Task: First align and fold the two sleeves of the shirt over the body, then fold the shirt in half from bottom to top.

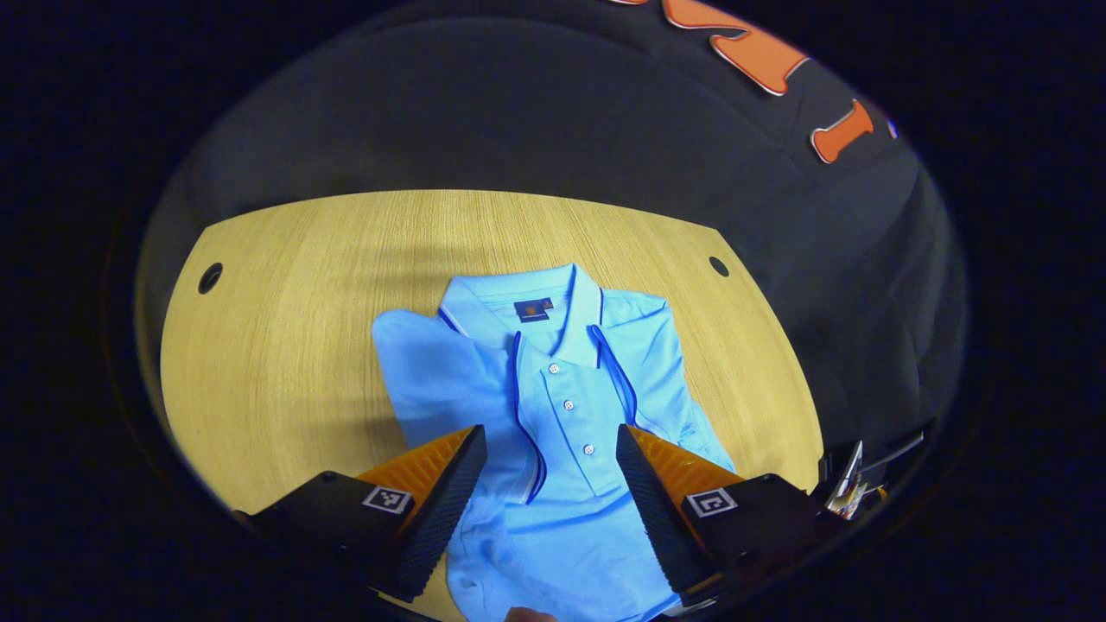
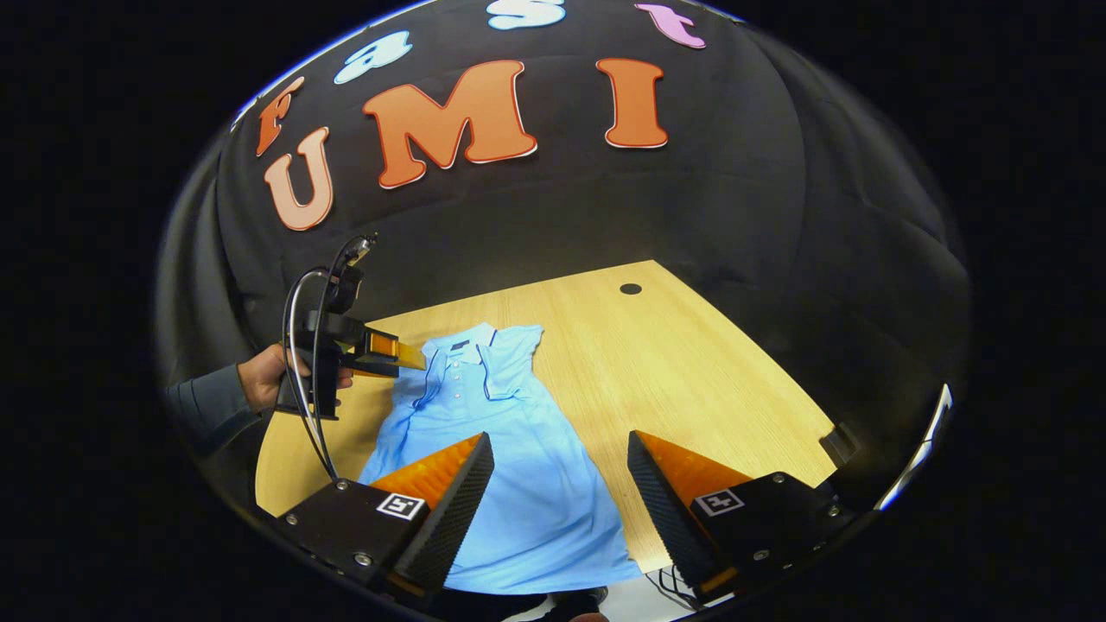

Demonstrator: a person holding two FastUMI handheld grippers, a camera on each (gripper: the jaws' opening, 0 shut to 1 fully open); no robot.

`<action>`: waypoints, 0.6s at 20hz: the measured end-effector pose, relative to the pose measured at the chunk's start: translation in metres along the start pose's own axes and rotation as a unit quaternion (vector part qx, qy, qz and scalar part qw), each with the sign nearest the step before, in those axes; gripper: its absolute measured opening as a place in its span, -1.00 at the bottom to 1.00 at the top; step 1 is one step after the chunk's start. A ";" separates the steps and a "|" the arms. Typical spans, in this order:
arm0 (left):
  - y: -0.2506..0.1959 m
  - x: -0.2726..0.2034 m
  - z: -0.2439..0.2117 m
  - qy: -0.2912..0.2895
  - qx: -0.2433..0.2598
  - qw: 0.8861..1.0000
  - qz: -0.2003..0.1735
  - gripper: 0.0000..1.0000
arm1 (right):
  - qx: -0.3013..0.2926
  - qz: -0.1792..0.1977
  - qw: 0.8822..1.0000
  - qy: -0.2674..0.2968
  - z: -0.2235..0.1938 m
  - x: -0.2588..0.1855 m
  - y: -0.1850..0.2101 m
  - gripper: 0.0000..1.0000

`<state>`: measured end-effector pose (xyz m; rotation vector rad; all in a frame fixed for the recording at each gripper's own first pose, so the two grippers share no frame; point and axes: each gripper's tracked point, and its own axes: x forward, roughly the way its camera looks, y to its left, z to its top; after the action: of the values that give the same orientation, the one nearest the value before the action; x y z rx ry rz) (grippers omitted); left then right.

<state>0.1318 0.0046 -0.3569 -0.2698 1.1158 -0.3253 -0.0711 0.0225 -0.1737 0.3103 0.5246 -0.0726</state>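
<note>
The light blue shirt (image 1: pixel 553 432) lies face up on the wooden worktop (image 1: pixel 285 345), collar toward twelve o'clock in the left gripper view and hem toward six. Both sleeves look already folded in over the body: the one at about two o'clock from the placket (image 1: pixel 570 406) is tucked flat, the other sits at ten o'clock with a softer edge. So the step in hand is probably the bottom-to-top fold.

The left tongs (image 1: pixel 551 445) hang with jaws wide apart above the chest of the shirt, gripping nothing. The right tongs (image 2: pixel 560 453) are likewise spread and empty, over the lower body of the shirt near the hem (image 2: pixel 553 570). In the right gripper view the left tongs appear at nine o'clock, held by a hand (image 2: pixel 263 376) just beside the collar (image 2: pixel 462 350).

Risks, as I judge them:

- The left tongs are up by the collar, not at the hem (a poor place to start); if only one hem corner gets lifted, the fold comes out skewed.
- A pinch may catch just the top layer, dragging the tucked sleeves open.
- The fabric near the hem looks rumpled in the left gripper view; folded over, those creases get trapped.
- The hem lies close to the worktop edge at six o'clock, so a pull toward the person could slide the shirt off.
</note>
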 end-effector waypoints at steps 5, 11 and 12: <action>-0.011 -0.049 -0.030 -0.027 -0.011 1.000 0.007 1.00 | -0.023 0.038 0.999 0.021 -0.015 0.000 0.000 0.96; -0.014 -0.105 -0.080 -0.041 -0.014 0.999 0.029 0.99 | -0.040 0.071 0.995 0.058 -0.047 0.002 -0.011 0.95; -0.014 -0.112 -0.090 -0.044 -0.016 0.998 0.031 1.00 | -0.041 0.076 0.994 0.066 -0.056 0.003 -0.013 0.95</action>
<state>0.0035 0.0305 -0.2956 -0.2754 1.0408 -0.2384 -0.0969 0.0277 -0.2243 0.2756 0.6325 0.1171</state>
